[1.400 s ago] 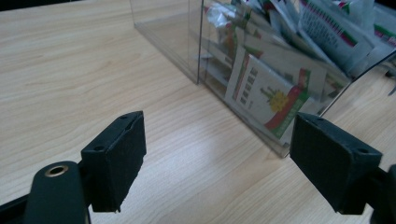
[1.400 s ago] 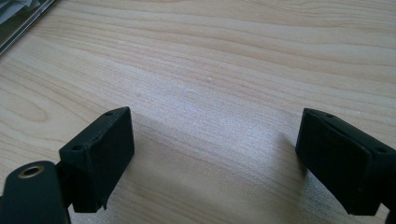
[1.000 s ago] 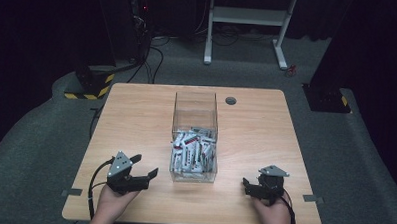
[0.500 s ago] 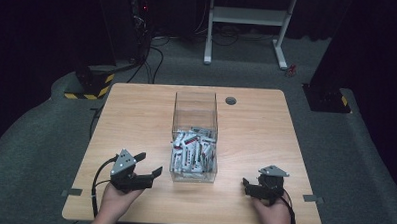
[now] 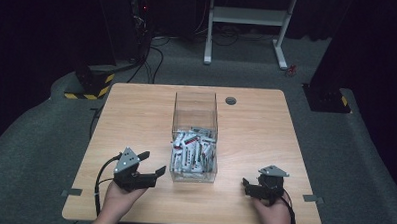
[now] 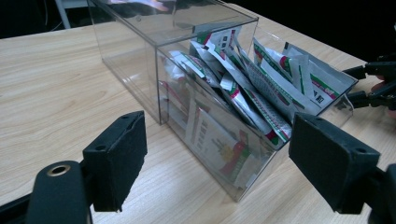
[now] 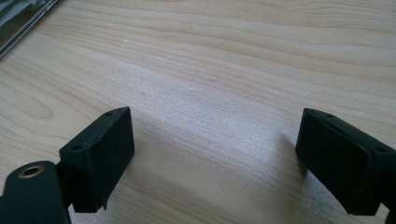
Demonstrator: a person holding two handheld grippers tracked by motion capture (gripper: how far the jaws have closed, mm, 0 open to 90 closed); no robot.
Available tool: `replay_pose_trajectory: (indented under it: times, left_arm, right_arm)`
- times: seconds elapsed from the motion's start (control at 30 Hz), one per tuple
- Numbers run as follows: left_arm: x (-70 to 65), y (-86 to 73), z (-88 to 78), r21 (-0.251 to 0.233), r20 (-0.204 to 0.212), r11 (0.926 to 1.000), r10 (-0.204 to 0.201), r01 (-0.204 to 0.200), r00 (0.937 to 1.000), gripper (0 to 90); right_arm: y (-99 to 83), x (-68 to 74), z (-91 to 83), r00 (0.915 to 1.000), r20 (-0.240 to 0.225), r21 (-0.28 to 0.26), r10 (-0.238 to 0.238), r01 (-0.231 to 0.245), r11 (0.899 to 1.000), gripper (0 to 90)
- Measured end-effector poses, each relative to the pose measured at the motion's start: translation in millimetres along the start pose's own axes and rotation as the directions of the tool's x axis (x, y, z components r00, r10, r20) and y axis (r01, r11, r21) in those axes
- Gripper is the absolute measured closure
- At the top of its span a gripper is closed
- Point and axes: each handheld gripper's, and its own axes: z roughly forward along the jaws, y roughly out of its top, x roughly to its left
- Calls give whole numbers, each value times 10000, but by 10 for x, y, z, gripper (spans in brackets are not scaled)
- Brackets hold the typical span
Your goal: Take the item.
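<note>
A clear plastic box [image 5: 195, 112] stands mid-table, its near half packed with several white, red and green packets [image 5: 191, 152]. My left gripper [image 5: 152, 162] is open, just left of the box's near corner and angled toward it. In the left gripper view the box [image 6: 140, 60] and its packets [image 6: 266, 88] lie straight ahead of the open gripper [image 6: 217, 172], with nothing between the pads. My right gripper [image 5: 249, 188] rests near the front right of the table. In the right gripper view the gripper [image 7: 215, 158] stands open over bare wood.
The wooden table [image 5: 131, 114] has a small dark round grommet [image 5: 231, 100] behind the box. A white stand frame [image 5: 249, 23] and a yellow-black striped base [image 5: 90, 85] sit on the dark floor beyond. The other gripper [image 6: 373, 86] shows past the box in the left gripper view.
My left gripper has edged slightly right and forward, closer to the box. The right gripper has stayed put.
</note>
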Motion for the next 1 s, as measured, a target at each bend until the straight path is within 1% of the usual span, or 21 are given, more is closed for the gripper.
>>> replay_pose_trajectory:
  times: [0.03, 0.33, 0.53, 0.73, 1.0]
  left_arm:
    - [-12, 10, 7, 9, 52, 10000, -46, 46, 10000, 195]
    - [-55, 66, 36, 48, 122, 9999, 129, -129, 9998, 197]
    - [-80, 100, 67, 62, 207, 9999, 116, -117, 9997, 201]
    - [-108, 127, 96, 99, 263, 9997, 212, -214, 9994, 203]
    - [-135, 158, 139, 118, 365, 9997, 192, -196, 9992, 205]
  right_arm:
    - [0, 0, 0, 10000, 0, 2, -1, 1, 10000, 112]
    - [0, 2, 0, 10000, -9, -5, 0, 0, 10000, 114]
    - [-1, 2, -1, 10000, -15, -11, -9, 9, 10000, 115]
    - [-1, 2, -1, 10000, -25, -10, -18, 18, 10000, 115]
    - [-2, 0, -1, 10000, -37, -13, -71, 71, 10000, 116]
